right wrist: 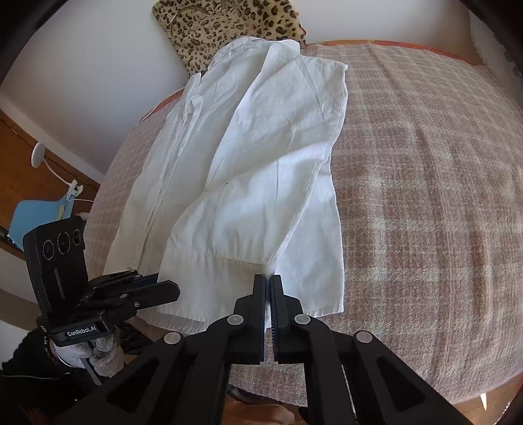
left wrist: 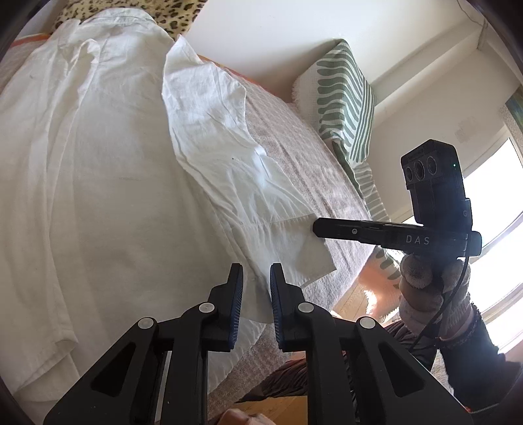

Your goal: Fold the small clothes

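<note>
A white button shirt (right wrist: pixel 248 157) lies spread on a checked pink blanket (right wrist: pixel 425 196), collar toward the wall. It also shows in the left wrist view (left wrist: pixel 108 183). One sleeve (right wrist: pixel 261 212) is folded over the body, its cuff near the front edge. My right gripper (right wrist: pixel 268 281) is shut on the sleeve's cuff corner; it also shows in the left wrist view (left wrist: pixel 315 229). My left gripper (left wrist: pixel 256 274) is open just above the shirt's lower hem, holding nothing; it also shows in the right wrist view (right wrist: pixel 166 289).
A leopard-print cushion (right wrist: pixel 228 26) stands against the wall behind the collar. A green-striped cushion (left wrist: pixel 346 98) sits at the blanket's far end. A blue object and white lamp (right wrist: pixel 39 157) stand left of the bed. Wooden floor (left wrist: pixel 353 300) lies below the edge.
</note>
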The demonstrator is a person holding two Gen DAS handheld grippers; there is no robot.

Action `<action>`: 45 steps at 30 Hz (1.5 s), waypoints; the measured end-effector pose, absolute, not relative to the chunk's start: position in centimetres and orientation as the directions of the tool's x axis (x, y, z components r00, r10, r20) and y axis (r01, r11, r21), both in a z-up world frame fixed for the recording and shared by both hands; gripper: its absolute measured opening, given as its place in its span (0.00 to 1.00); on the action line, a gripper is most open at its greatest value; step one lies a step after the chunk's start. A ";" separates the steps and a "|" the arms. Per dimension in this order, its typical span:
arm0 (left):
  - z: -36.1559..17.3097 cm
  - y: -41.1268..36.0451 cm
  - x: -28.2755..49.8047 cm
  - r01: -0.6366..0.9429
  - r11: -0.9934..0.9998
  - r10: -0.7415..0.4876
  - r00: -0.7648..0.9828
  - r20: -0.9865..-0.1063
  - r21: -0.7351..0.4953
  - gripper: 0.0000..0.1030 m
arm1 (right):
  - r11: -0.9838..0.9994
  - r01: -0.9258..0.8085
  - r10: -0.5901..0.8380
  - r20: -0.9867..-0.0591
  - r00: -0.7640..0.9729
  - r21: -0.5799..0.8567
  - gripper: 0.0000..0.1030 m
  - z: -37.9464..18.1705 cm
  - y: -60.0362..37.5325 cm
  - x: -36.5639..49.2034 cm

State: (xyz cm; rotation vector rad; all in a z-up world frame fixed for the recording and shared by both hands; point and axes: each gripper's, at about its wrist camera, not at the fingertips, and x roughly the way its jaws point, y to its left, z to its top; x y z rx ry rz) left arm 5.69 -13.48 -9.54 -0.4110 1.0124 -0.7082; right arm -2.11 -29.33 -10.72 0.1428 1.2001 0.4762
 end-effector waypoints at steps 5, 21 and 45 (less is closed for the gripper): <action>-10.5 -14.7 5.2 0.363 0.717 -0.693 0.276 -0.666 -0.595 0.13 | 0.901 -0.252 0.415 -0.869 0.270 0.352 0.20 -10.9 -31.1 -1.8; -5.3 -6.9 5.7 0.324 0.834 -0.552 0.519 -0.653 -0.447 0.13 | 0.932 -0.220 0.344 -0.896 0.281 0.288 0.01 -13.8 -31.6 -1.9; -4.3 -12.8 3.8 0.469 0.845 -0.509 0.561 -0.653 -0.256 0.16 | 0.937 -0.260 0.324 -0.862 0.391 0.234 0.28 -8.7 -34.4 -3.6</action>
